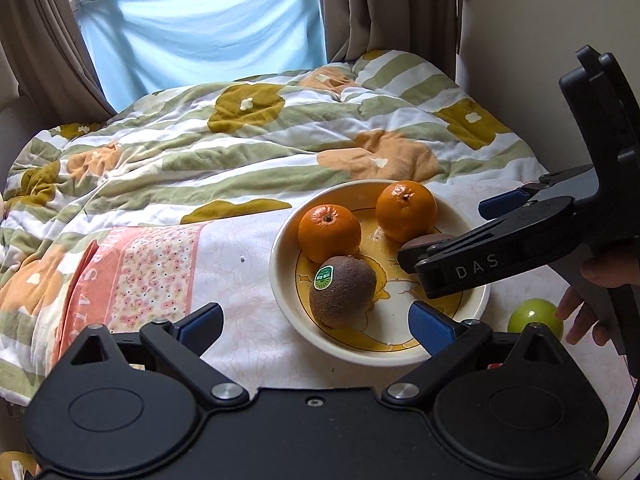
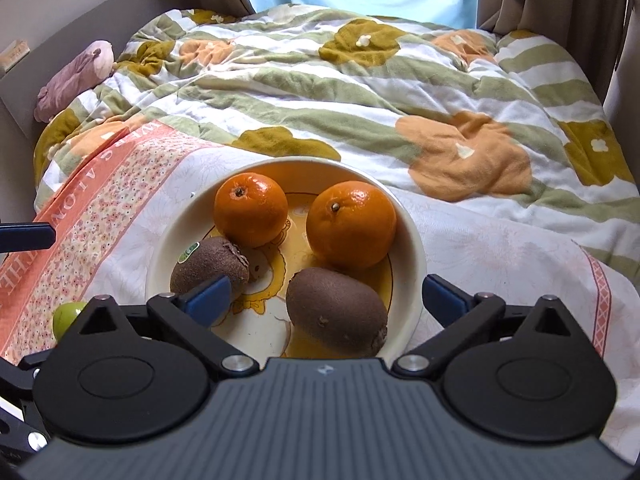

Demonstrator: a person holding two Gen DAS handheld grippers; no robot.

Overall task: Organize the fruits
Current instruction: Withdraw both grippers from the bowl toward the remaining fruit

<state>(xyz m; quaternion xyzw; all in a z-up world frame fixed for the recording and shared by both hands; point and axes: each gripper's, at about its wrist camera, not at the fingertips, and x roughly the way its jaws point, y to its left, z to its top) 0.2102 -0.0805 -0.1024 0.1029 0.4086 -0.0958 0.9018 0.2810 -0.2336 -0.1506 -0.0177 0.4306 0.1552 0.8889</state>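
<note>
Where the left wrist view looks down, the left gripper (image 1: pixel 316 320) stands with jaws wide apart and nothing between them, above the cream bowl (image 1: pixel 282 280). Inside, two oranges (image 1: pixel 329 232) sit at twelve o'clock, a stickered kiwi (image 1: pixel 342 296) at seven. The right gripper (image 1: pixel 444 236) reaches in from three o'clock; a green fruit (image 1: pixel 534 314) lies outside at four.

In the right wrist view its jaws gape empty over the bowl, a plain kiwi (image 2: pixel 336 308) at six.
</note>
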